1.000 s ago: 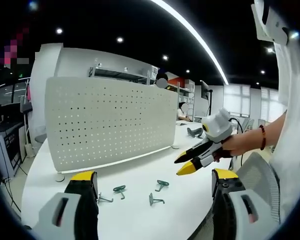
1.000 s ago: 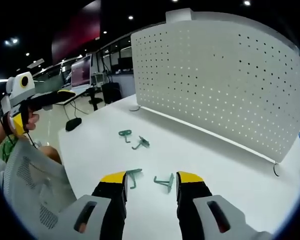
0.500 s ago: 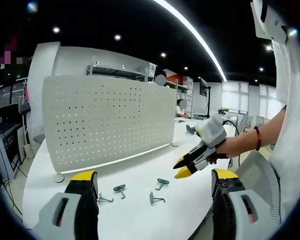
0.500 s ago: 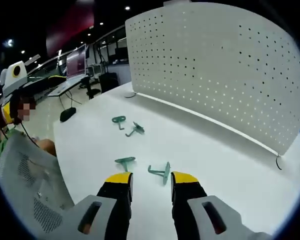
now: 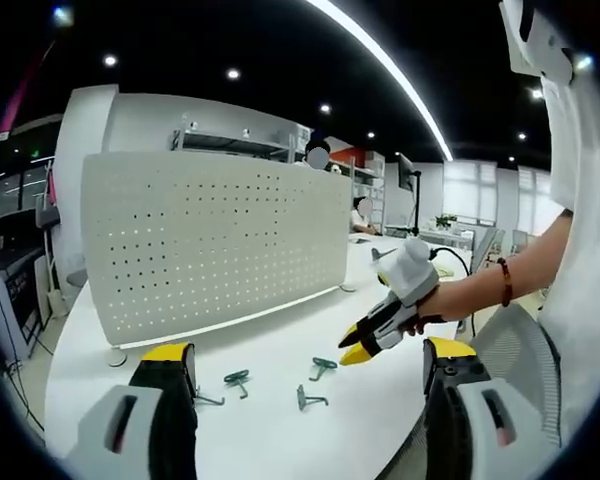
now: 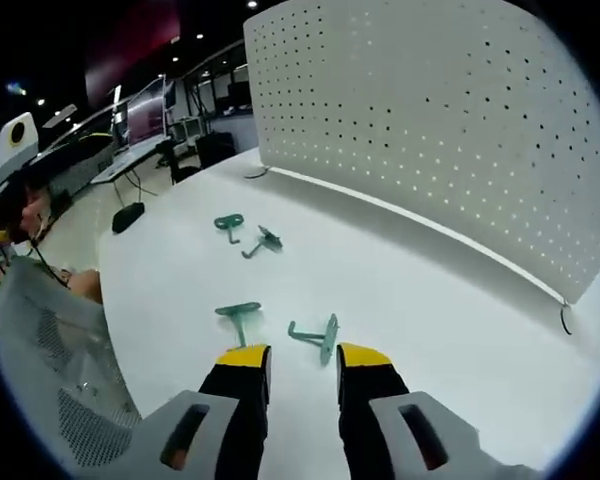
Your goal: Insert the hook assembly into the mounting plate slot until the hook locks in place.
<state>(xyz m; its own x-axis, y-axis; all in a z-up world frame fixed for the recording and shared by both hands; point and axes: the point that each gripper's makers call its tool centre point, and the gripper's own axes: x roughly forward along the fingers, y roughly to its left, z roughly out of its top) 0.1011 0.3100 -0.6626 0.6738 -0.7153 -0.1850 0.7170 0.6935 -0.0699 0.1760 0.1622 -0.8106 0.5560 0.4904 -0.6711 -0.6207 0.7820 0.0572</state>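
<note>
- In the left gripper view we see our right claw (image 5: 355,347), tips nearly together and empty, low over the hooks (image 5: 322,368); our left claw (image 5: 310,362) gapes wide.
- The right gripper view shows four hooks (image 6: 318,336) on the counter (image 6: 420,300), one just beyond its tips.
- The pegboard (image 6: 460,130) stands well behind, open counter between.

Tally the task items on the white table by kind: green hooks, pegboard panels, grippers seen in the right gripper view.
Green hooks: 4
White pegboard panels: 1
Grippers: 2, the right gripper and the left gripper at the view's left edge
Total: 7
</note>
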